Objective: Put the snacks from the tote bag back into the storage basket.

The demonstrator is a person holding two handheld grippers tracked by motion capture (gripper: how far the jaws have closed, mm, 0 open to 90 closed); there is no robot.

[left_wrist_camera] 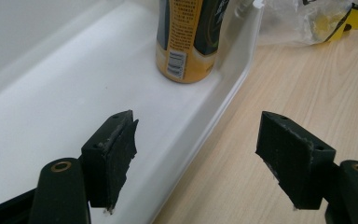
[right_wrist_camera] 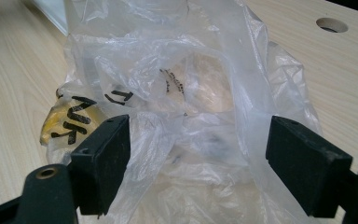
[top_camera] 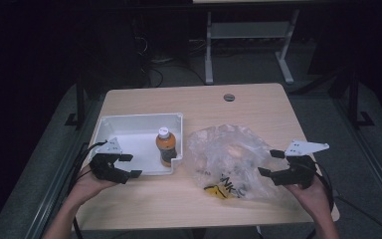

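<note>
Left gripper (top_camera: 129, 166) released, jaws wide apart, straddling near wall of white tray (top_camera: 129, 121) at worktop's (top_camera: 258, 102) left edge. Orange bottle (top_camera: 165, 147) upright inside tray, at its right near corner. Right gripper (top_camera: 271, 163) released, jaws spread, nosing into right side of crumpled clear plastic bag (top_camera: 229, 159); bag lies just right of tray, toward worktop's near edge.
</note>
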